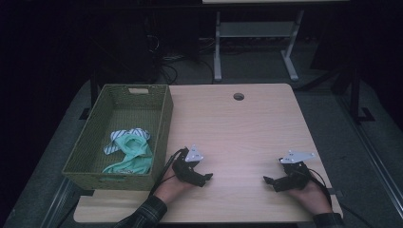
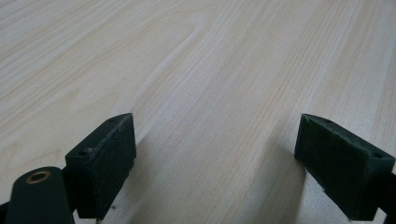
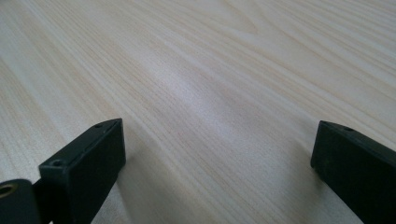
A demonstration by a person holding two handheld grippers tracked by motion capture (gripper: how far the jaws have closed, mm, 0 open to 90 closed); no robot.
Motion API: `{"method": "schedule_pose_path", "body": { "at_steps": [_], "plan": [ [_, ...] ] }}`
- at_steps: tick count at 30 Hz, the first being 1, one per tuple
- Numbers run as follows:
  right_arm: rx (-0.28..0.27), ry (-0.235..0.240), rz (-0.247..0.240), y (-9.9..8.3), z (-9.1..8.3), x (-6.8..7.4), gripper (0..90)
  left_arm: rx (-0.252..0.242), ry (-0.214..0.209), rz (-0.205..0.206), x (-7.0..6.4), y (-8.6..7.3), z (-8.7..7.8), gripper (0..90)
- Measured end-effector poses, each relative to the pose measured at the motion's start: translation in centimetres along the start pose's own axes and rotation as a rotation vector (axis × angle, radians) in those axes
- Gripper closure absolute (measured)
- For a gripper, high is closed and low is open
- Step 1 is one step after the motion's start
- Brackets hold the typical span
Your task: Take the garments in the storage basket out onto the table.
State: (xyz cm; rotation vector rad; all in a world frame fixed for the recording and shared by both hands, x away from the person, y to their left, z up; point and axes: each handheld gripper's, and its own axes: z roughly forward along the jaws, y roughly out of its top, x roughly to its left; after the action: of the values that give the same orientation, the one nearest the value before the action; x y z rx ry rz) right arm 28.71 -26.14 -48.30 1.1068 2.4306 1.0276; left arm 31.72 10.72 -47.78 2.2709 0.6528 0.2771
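Cloths rest in the basket, tongs idle

Cloths (image 1: 129, 153), two as far as can be told, one mint green and one striped, lie crumpled in the near end of one green woven basket (image 1: 161, 124) on the bench's (image 1: 247, 128) left edge. Two tongs rest near the front edge, well apart: left tongs (image 1: 207, 179) and right tongs (image 1: 267, 181) point toward each other, both spread wide and gripping nothing.
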Motion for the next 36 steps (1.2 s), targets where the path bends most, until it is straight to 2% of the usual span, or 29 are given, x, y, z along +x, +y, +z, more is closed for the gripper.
{"method": "schedule_pose_path", "body": {
  "at_steps": [5, 12, 13, 27, 31, 36],
  "plan": [
    [0.001, 0.001, -0.002, 0.0, 0.0, 0.0, 2.9, 0.034, -0.001, -0.002, 0.0, 0.5, 0.1, 11.9],
    [0.0, 0.002, 0.0, 0.1, 0.1, 0.0, 2.8, 0.039, -0.006, -0.001, 0.1, 0.6, 0.1, 12.1],
    [0.0, 0.002, 0.0, 0.0, 0.1, 0.0, 2.8, 0.053, -0.005, 0.0, 0.1, 0.7, 0.0, 12.1],
    [0.001, 0.002, 0.001, 0.1, 0.1, 0.0, 2.8, 0.094, -0.002, -0.001, 0.4, 1.2, 0.0, 12.7],
    [0.0, 0.002, 0.0, 0.0, 0.1, 0.0, 2.8, 0.087, -0.013, -0.014, 0.4, 1.3, -0.2, 12.7],
    [0.001, 0.002, 0.0, 0.1, 0.1, 0.0, 2.8, 0.083, -0.01, -0.002, 0.3, 1.5, -0.6, 12.8]
  ]
}}
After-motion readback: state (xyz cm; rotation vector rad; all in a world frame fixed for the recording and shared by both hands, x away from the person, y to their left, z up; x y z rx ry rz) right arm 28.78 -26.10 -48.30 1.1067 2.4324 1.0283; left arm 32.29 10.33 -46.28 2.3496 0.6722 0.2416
